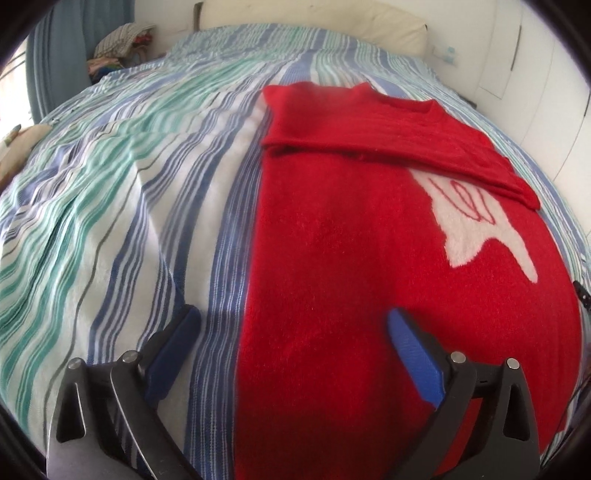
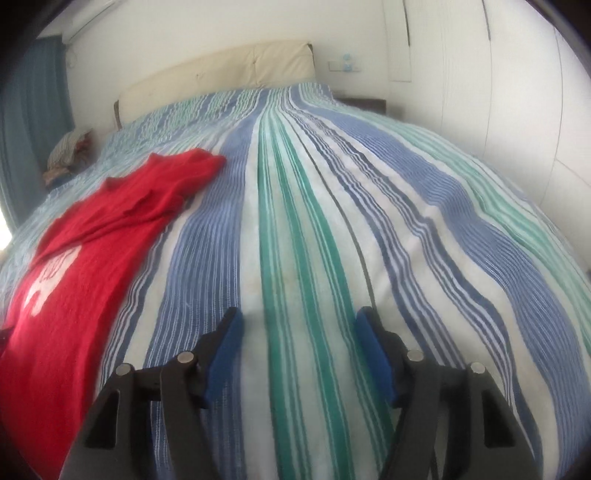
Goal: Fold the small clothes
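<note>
Open striped bedspread (image 2: 314, 229) right of the red sweater (image 2: 74, 258); clothes pile (image 2: 70, 151) far left.

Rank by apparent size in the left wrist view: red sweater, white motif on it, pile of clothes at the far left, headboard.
1. red sweater
2. headboard
3. white motif
4. pile of clothes

Headboard and pile lie far from the camera, so they look smaller than they are; motif versus pile is close.
</note>
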Available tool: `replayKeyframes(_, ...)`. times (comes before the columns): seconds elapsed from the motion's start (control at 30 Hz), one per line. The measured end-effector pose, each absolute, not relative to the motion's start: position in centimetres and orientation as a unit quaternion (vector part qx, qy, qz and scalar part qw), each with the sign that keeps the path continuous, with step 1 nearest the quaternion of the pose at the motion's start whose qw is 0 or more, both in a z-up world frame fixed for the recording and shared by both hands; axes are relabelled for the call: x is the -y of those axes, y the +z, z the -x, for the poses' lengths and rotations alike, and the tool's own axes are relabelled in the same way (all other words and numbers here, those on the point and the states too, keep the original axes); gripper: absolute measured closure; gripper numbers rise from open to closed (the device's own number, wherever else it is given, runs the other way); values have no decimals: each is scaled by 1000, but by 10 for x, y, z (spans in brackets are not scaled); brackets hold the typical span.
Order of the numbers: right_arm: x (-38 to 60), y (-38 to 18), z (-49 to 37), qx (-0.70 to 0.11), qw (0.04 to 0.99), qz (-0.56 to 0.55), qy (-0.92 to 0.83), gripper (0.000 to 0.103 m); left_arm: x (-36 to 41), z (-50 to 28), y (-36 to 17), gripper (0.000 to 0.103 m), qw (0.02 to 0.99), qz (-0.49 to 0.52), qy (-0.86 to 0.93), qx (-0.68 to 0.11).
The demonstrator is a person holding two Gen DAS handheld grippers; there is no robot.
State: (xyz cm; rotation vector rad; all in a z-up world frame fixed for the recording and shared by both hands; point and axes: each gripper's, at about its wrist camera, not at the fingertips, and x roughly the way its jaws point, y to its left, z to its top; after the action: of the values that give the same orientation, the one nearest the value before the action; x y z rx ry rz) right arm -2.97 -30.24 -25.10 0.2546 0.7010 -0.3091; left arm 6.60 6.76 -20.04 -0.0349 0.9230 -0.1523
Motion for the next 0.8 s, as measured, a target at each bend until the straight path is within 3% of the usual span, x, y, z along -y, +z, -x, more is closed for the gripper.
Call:
replayKeyframes(0.13, 304, -252, 28, -346, 919, -127, -138, 31, -62, -65, -202, 1, 895, 5, -66, -441)
replayKeyframes(0.8, 302, -253, 26, -351, 919, -129, -126, 24, -61, -62, -201, 1, 894, 5, -63, -444)
